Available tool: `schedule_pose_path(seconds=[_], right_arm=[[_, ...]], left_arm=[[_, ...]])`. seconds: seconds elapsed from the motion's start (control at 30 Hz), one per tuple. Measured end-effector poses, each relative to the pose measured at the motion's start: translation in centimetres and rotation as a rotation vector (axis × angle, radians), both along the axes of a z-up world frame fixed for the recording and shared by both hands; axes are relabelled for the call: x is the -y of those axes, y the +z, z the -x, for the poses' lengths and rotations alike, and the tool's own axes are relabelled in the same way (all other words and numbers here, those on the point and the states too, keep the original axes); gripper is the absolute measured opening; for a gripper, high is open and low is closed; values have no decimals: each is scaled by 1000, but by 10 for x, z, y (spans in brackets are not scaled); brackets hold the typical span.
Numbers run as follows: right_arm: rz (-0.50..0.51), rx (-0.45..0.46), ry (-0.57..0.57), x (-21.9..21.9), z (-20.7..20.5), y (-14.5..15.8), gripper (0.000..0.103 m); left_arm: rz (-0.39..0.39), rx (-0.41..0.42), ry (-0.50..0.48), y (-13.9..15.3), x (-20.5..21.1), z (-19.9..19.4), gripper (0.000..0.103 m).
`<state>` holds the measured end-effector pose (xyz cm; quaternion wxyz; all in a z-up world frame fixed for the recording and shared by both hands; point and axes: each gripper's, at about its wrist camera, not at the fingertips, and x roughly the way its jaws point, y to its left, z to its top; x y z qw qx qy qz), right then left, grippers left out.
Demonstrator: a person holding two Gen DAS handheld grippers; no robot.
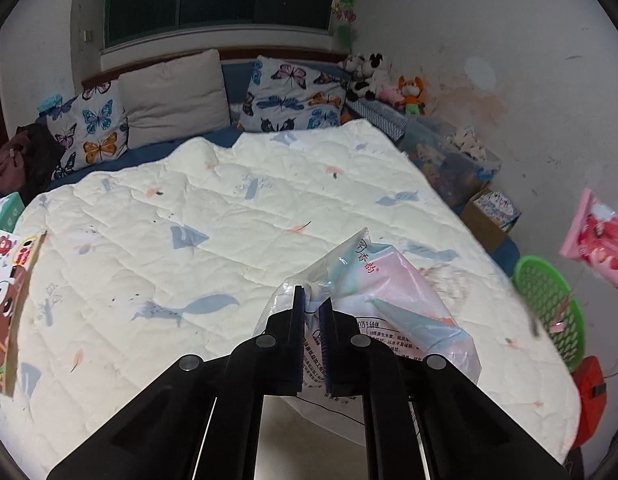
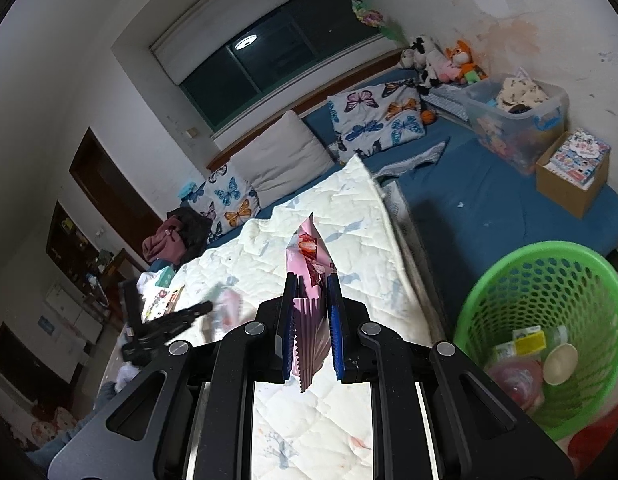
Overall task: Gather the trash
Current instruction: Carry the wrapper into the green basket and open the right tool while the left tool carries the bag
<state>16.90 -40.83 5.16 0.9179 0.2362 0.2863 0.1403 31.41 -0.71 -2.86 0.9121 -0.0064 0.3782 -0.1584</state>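
Both tongs grip trash, one piece each. Left gripper (image 1: 312, 300) has its two blue-padded jaws nearly closed on a crumpled clear plastic tissue wrapper (image 1: 393, 304) printed in pastel pink and pale blue with red characters, held up over the cream quilted bedspread (image 1: 213, 216). Right gripper (image 2: 312, 286) has its jaws pressed onto a flat pink snack wrapper (image 2: 309, 256) with a strawberry picture and a zigzag-cut edge, standing upright between the pads above the same bedspread.

One round green perforated plastic basket (image 2: 549, 292) stands beside the bed, to the right of the right gripper. Inside it lie a cream round cup or lid (image 2: 560, 364), a yellow-labelled packet (image 2: 529, 342) and a reddish translucent item (image 2: 513, 376) that is too blurred to name for sure.

At the head of the bed sit three pillows: two butterfly-print pillows (image 1: 297, 98) and one plain beige pillow (image 1: 177, 96). One clear plastic storage bin (image 2: 517, 116) holds toys and cloth on the blue sheet, with one open brown cardboard box (image 2: 573, 172) of printed booklets just beside it.
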Motion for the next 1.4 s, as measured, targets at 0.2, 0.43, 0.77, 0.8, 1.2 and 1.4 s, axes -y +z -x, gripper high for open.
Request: schedule_pose_path(seconds=[0.2,0.43,0.77,0.8,1.2,1.4], right_arm=[[21,-15,-63,26,18,-8,16],[87,-62,-166,61,34,-28,16],[189,-113,-320,111,46,-55,18],[195,-120,-331,115,46,-59,18],[162,-155,-401,159,58,-86,33],[145,-149,-407,168,68,-87,45]], left_arm=[[17,16,-51,20,16,28,7],[36,20,-162,28,70,52,7],[33,0,-294,25,161,63,7],[29,-1,-305,24,169,63,7],[-2,-14,-396,22,263,60,7],[-35,-20,-415,15,306,56,7]])
